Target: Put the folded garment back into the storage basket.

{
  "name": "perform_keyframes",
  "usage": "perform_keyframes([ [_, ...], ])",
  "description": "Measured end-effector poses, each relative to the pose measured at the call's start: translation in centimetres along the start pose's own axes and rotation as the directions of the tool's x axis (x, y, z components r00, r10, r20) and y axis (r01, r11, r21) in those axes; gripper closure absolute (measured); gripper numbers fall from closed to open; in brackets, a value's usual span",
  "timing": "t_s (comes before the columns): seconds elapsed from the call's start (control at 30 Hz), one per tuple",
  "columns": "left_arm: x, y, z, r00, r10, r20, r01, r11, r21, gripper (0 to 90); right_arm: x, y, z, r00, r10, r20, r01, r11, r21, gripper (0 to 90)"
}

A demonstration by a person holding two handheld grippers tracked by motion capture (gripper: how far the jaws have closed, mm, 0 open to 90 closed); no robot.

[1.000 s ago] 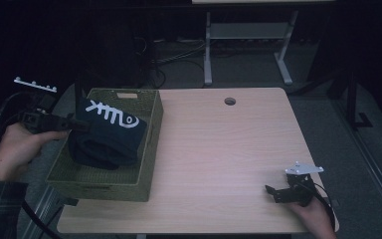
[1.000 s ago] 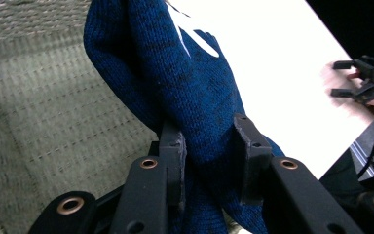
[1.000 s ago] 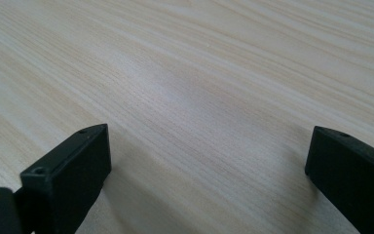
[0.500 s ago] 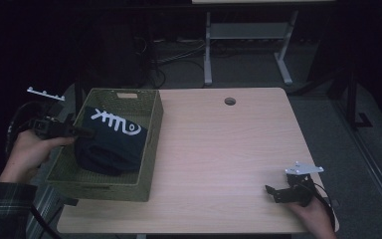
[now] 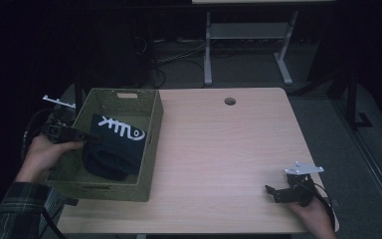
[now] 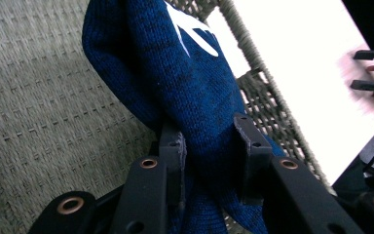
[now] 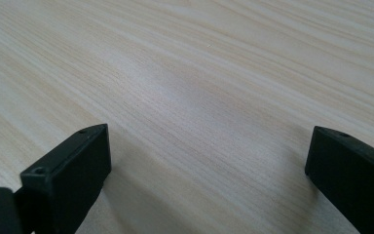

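Observation:
A dark blue knitted garment (image 5: pixel 114 147) with a white fishbone print lies bunched inside a woven olive basket (image 5: pixel 151 149) at the table's left. My left gripper (image 5: pixel 87 137) reaches in over the basket's left wall and is shut on a fold of that garment (image 6: pixel 195 92); its jaws pinch the knit from both sides. Near the front right corner of the table my right gripper (image 5: pixel 273 191) rests low, open, with only bare wood (image 7: pixel 199 97) between its jaws.
The light wooden table (image 5: pixel 229 149) has a round cable hole (image 5: pixel 230 101) at the back. A metal desk frame (image 5: pixel 248 45) and cables stand on the dark floor behind. The basket takes the table's left third.
The garment has sunk from above the basket's rim down onto its floor, and my left gripper has drawn back leftward and lowered with it. The right gripper has stayed put.

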State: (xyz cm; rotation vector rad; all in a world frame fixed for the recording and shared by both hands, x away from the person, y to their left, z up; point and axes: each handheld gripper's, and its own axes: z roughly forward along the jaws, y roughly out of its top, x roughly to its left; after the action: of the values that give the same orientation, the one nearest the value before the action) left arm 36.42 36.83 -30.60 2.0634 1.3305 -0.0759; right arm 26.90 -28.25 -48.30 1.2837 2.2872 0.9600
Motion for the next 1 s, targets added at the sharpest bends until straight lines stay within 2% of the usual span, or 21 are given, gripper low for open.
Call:
perform_keyframes([
  [0.07,0.4,-0.1,0.4,1.0000,-0.001,-0.006,0.001,0.9999,0.011,69.9,0.0,0.0,0.0,1.0000,0.001,0.000,-0.001,1.000,0.000,2.5],
  [0.23,1.1,-0.2,1.2,0.9974,0.009,-0.072,-0.006,0.9985,0.054,69.6,0.0,0.0,0.0,1.0000,0.001,0.000,-0.001,1.000,0.001,2.5],
  [0.33,1.8,-0.3,1.8,0.9964,0.006,-0.084,-0.001,0.9978,0.067,69.0,0.0,0.0,0.0,1.0000,0.001,-0.001,-0.001,1.000,0.001,2.6],
  [0.5,3.0,-0.7,2.3,0.9879,0.006,-0.155,0.007,0.9967,0.081,66.3,0.0,0.0,0.0,1.0000,0.001,-0.001,-0.001,1.000,0.000,2.5],
  [0.57,3.2,-0.8,2.4,0.9858,0.012,-0.168,0.003,0.9962,0.088,64.5,0.0,0.0,0.0,1.0000,0.000,-0.001,0.000,1.000,0.000,2.6],
  [0.7,3.6,-1.0,2.8,0.9751,0.034,-0.219,-0.012,0.9949,0.101,62.0,0.0,0.0,0.0,1.0000,0.002,0.000,-0.002,1.000,0.000,2.5],
  [0.8,3.8,-1.0,3.1,0.9686,0.032,-0.246,-0.006,0.9945,0.105,61.1,0.0,0.0,0.0,1.0000,0.003,0.001,-0.003,1.000,0.000,2.6],
  [1.0,4.4,-1.1,3.7,0.9516,0.035,-0.305,0.002,0.9930,0.118,57.4,0.0,0.0,0.0,1.0000,0.003,0.001,-0.003,1.000,0.000,2.6],
])
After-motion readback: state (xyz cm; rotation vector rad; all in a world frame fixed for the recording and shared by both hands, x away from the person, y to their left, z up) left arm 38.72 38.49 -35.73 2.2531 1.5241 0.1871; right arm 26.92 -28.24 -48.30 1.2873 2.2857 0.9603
